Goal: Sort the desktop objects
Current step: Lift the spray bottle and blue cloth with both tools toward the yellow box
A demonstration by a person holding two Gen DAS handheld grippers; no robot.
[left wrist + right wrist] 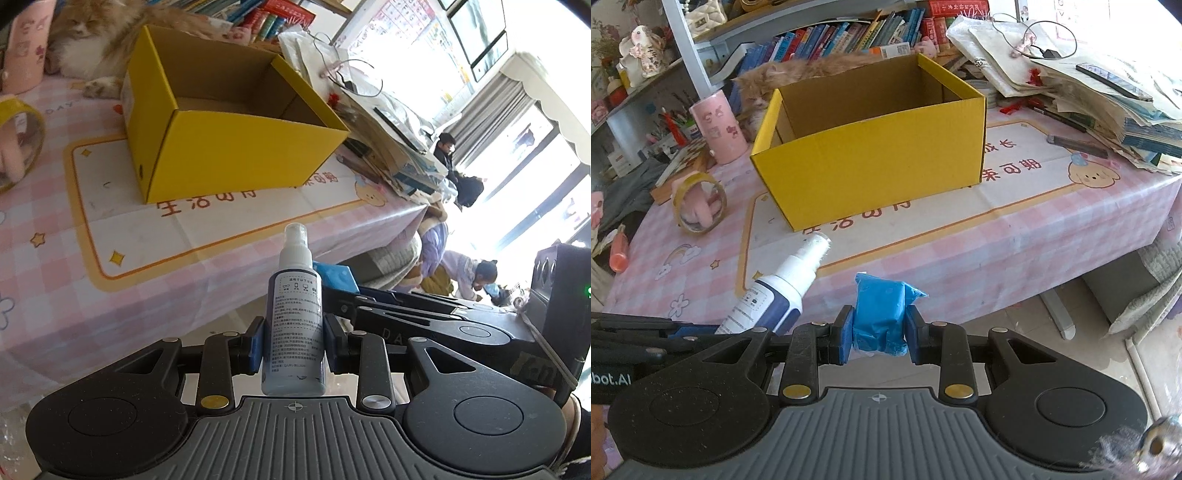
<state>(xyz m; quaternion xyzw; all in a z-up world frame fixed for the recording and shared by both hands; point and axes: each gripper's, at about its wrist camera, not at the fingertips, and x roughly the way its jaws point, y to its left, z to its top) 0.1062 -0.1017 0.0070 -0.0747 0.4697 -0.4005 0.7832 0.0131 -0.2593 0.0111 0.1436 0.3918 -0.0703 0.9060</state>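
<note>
- The table (960,258) ahead of both claws wears a pink checked cloth (683,273) with a white, orange-bordered printed panel; past its right edge there is bare floor, and the left wrist view shows bright windows with grey curtains (491,107) and seated people (448,155) far off to the right.
- Far ahead, a bookshelf (849,33) runs behind the table, and an orange cat (798,74) lies just behind the box.
- Ahead and to the left of the right claw: an orange-red object (618,254) at the table's edge, a roll of yellow tape (700,203) standing on its rim, and beyond it a pink cylindrical cup (718,127).
- Straight ahead, well apart from both claws, an open yellow cardboard box (871,147) stands on the printed panel; no contents show.
- Ahead to the right, a heap of papers and books (1089,88) with a cable on top.
- The left gripper (293,341) is held off the near table edge, its view rolled steeply; its blue pads (256,345) are clamped on the body of a small spray bottle (295,321), nozzle pointing forward toward the table.
- The right gripper (879,334) sits level just beside it on the right, also short of the table edge, its jaws closed around a crumpled blue packet (882,317) that sticks out ahead of the fingertips.
</note>
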